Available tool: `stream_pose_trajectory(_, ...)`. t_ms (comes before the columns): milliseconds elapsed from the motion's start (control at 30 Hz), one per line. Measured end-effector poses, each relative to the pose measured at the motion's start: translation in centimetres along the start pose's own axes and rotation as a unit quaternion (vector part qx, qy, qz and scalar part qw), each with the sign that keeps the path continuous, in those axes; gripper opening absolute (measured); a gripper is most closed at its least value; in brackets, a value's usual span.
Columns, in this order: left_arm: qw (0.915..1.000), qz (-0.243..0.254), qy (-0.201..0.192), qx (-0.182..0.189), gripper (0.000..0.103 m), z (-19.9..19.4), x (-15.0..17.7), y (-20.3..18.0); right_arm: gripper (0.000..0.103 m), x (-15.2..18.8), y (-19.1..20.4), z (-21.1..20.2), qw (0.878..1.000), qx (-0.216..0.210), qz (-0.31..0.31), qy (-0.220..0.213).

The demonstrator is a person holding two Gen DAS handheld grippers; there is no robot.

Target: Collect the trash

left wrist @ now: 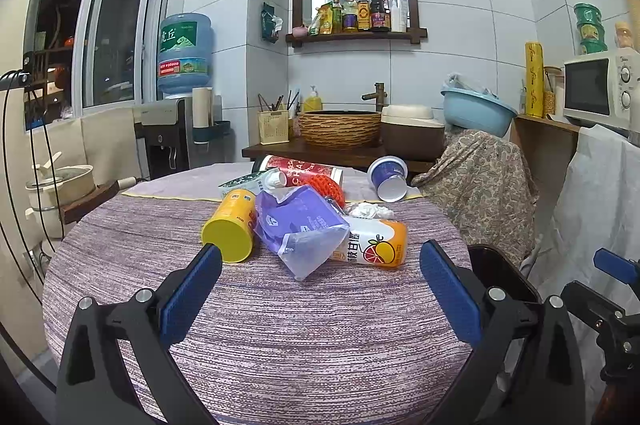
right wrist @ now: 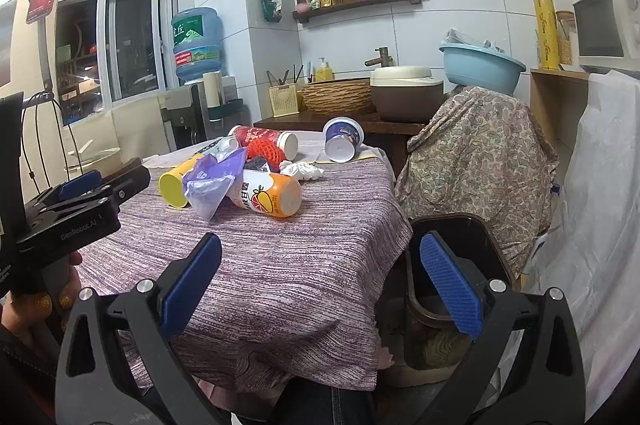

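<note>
A heap of trash lies on the round table (left wrist: 280,325): a yellow can (left wrist: 230,227), a crumpled purple plastic bag (left wrist: 300,225), an orange juice bottle (left wrist: 376,243), a red paper cup (left wrist: 304,171), a blue-and-white cup (left wrist: 388,177) and a white tissue wad (left wrist: 366,211). My left gripper (left wrist: 320,261) is open just short of the bag, holding nothing. My right gripper (right wrist: 320,257) is open too, empty, over the table's right edge beside a dark trash bin (right wrist: 452,265). The same juice bottle (right wrist: 272,199) and the yellow can (right wrist: 174,187) show in the right wrist view.
A cloth-draped chair (left wrist: 480,181) stands right of the table with a blue basin (left wrist: 476,109) on top. Behind are a counter with a woven basket (left wrist: 340,129), a water dispenser (left wrist: 184,57) and a microwave (left wrist: 600,85). A hand holds the left gripper body (right wrist: 72,213).
</note>
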State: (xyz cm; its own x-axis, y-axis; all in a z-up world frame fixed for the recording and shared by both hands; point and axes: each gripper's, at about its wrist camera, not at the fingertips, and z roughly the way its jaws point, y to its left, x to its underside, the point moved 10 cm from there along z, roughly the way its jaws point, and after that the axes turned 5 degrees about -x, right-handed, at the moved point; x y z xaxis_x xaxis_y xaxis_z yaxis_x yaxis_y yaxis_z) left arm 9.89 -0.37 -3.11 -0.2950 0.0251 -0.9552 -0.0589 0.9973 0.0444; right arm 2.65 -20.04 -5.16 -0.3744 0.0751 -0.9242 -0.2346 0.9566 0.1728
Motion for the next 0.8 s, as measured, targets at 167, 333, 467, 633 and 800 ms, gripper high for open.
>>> stream_pose_trajectory(167, 1.0, 0.001, 0.002, 0.001, 0.098, 0.11, 0.04, 0.01, 0.098, 0.01, 0.02, -0.01, 1.0, 0.001, 0.001, 0.001)
stream_pose_trajectory(333, 1.0, 0.001, 0.002, 0.001, 0.098, 0.15, 0.09, 0.03, 0.098, 0.0, 0.05, -0.04, 1.0, 0.001, 0.001, 0.001)
stream_pose_trajectory(467, 1.0, 0.001, 0.002, 0.0, 0.098, 0.16, 0.1, 0.05, 0.098, 0.03, 0.06, -0.05, 1.0, 0.001, 0.002, 0.001)
stream_pose_trajectory(633, 1.0, 0.001, 0.001, 0.0, 0.098, 0.17, 0.1, 0.0, 0.098, 0.04, 0.11, -0.02, 1.0, 0.0, 0.001, 0.0)
stream_pose_trajectory(800, 1.0, 0.002, 0.002, 0.002, 0.098, 0.18, 0.12, 0.06, 0.098, 0.12, 0.13, 0.07, 1.0, 0.001, 0.001, 0.0)
